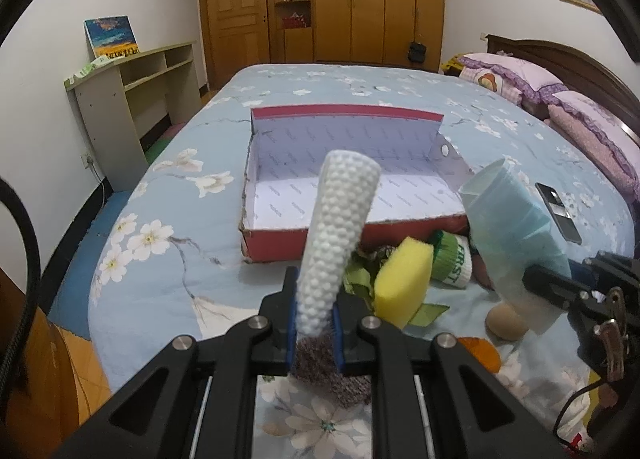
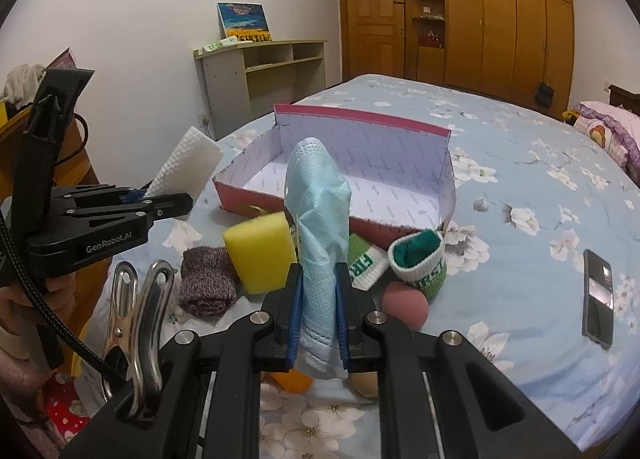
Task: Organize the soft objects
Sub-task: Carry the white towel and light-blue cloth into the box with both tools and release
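My left gripper is shut on a white bumpy cloth that stands up in front of the lens; it also shows in the right wrist view. My right gripper is shut on a light blue face mask, also seen in the left wrist view. Both are held above the bed, short of an open red box with a white inside. On the bed lie a yellow sponge, a grey knit sock, green-and-white socks and a pink sponge ball.
A black phone lies on the blue floral bedspread at the right. A beige ball and an orange item lie near the front. Pink pillows sit by the headboard. A shelf unit stands left of the bed.
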The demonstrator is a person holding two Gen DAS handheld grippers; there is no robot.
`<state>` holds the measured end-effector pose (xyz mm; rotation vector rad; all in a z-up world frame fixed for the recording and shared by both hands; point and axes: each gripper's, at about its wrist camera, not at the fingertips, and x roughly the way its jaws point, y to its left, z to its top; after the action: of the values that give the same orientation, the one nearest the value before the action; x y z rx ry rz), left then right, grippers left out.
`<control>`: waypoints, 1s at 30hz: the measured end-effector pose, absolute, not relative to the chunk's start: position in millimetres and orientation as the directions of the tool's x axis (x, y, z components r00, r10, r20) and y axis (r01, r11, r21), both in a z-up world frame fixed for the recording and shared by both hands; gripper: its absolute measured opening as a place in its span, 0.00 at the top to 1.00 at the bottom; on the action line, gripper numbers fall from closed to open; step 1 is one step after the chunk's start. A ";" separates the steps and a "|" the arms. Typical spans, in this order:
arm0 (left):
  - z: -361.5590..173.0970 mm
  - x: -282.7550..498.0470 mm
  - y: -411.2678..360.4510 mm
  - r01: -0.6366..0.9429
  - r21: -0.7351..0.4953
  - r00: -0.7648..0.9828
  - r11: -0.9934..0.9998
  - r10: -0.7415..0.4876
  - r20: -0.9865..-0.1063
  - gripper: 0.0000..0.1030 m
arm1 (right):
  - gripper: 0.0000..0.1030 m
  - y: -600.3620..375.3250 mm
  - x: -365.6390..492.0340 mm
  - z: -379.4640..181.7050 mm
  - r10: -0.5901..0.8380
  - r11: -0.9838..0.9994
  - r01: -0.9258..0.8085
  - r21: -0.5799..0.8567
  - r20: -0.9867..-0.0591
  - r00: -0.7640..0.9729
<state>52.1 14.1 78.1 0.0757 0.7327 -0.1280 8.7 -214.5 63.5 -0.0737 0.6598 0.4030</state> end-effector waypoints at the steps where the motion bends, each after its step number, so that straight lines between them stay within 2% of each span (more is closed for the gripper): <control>1: 79.2 53.5 13.4 0.143 0.028 0.737 0.989 -0.087 -0.670 0.86 | 0.85 -214.4 10.4 65.0 0.341 0.921 -0.386 0.061 -0.609 0.717; 18: 107.3 104.4 -1.9 0.172 0.030 0.751 0.985 -0.111 -0.651 0.86 | 0.85 -213.2 66.1 93.9 0.336 0.926 -0.370 0.076 -0.611 0.717; 30: 93.1 158.3 -11.5 0.174 0.038 0.721 0.984 -0.101 -0.685 0.86 | 0.85 -214.4 117.1 80.9 0.298 0.937 -0.347 0.052 -0.641 0.707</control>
<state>158.3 -11.5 93.1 0.1023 0.7503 -0.1520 117.1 -214.4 80.9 -0.0739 0.6991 0.3582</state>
